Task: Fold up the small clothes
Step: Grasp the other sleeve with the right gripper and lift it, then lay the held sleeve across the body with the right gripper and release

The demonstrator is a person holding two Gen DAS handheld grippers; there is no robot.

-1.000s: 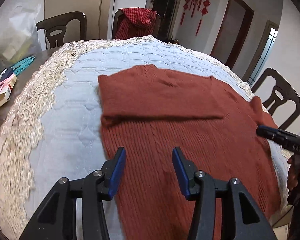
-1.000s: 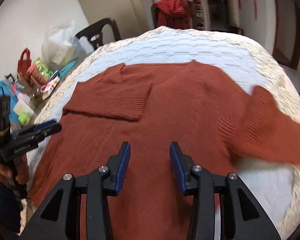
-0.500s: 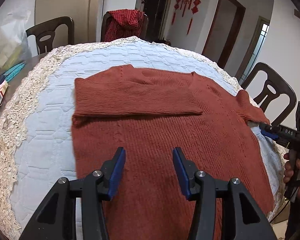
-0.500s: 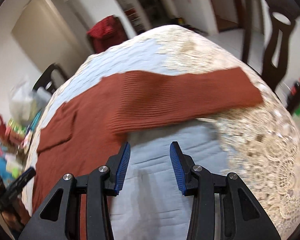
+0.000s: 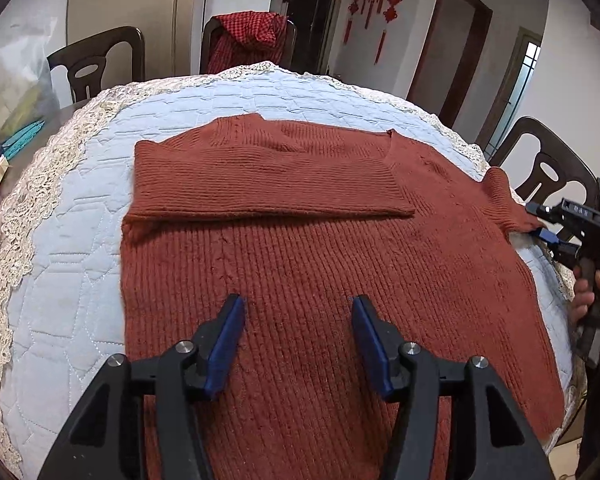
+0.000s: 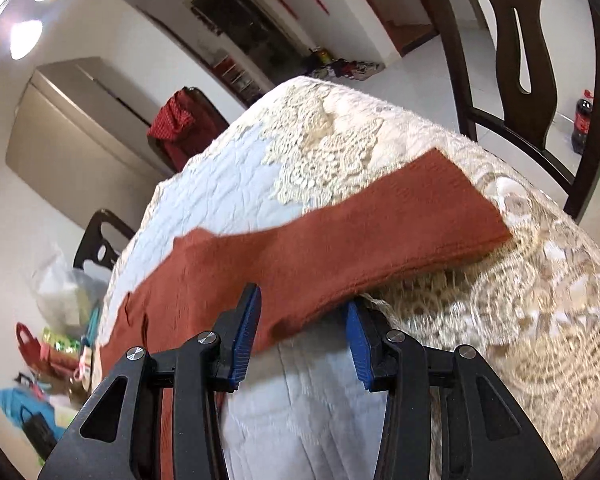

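Note:
A rust-red knit sweater [image 5: 320,264] lies flat on the round table's light blue quilted cover [image 5: 72,264]. One sleeve is folded across the chest [image 5: 260,176]. The other sleeve [image 6: 380,232] stretches out over the lace border. My left gripper [image 5: 298,336] hovers over the sweater's lower body; its jaws are opening and nothing is between them. My right gripper [image 6: 300,332] is rolled to one side at that outstretched sleeve, whose near edge lies between the open jaws without being pinched. In the left wrist view the right gripper [image 5: 538,222] sits at the cuff, held by a person's hand [image 5: 592,292].
Dark wooden chairs [image 5: 552,168] ring the table, one draped with a red checked cloth [image 5: 252,40]. Bags and small clutter [image 6: 60,344] sit off the table's left side. A cola bottle [image 6: 582,124] stands on the floor. Cream lace [image 6: 520,300] edges the cover.
My right gripper rolled and swung from over the sweater's body out to the far sleeve, which now lies between its jaws. My left gripper shifted slightly and its jaws stand wider.

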